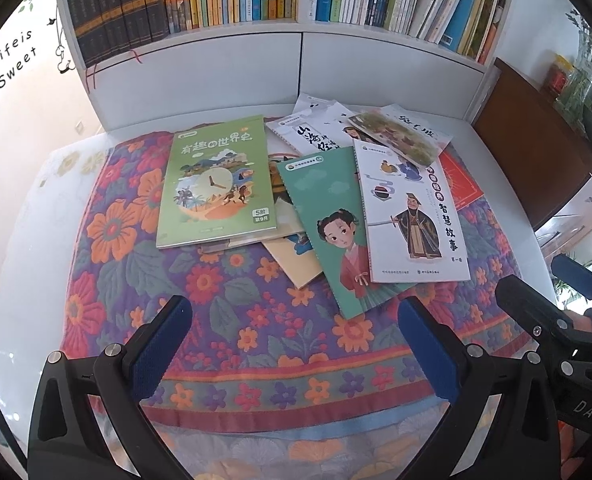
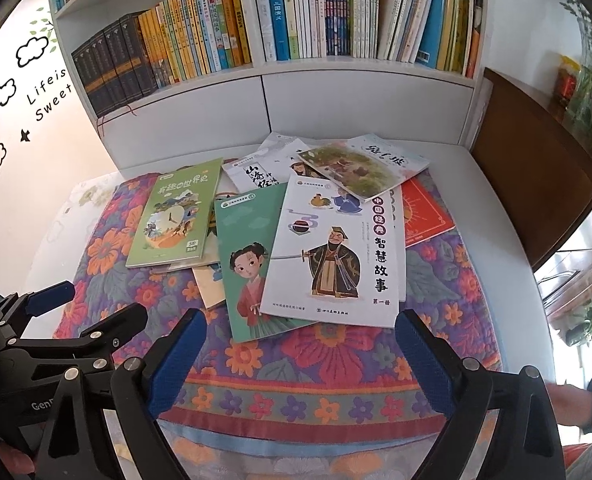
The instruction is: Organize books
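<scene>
The white bookshelf (image 2: 256, 80) fills the back of the room, its row already packed with upright spines. In front of it the bench (image 2: 491, 216) carries a flowered quilted cloth (image 1: 232, 320), and on that cloth the loose books lie in a fanned, overlapping heap. The green clock-cover book (image 1: 216, 184) rests on the left, the teal book with a girl (image 1: 331, 240) sits mid-heap, and the white book with a robed swordsman (image 2: 335, 248) overlaps the teal one's edge nearest the right tongs (image 2: 297, 348). Those are spread wide and empty, hovering above the near cloth. The left tongs (image 1: 294, 340) are likewise spread, pinching nothing. To my eye nothing is sorted yet. I'd take the white book first, since it lies on top, sliding one pad under its near free edge so the teal cover isn't dragged along.
</scene>
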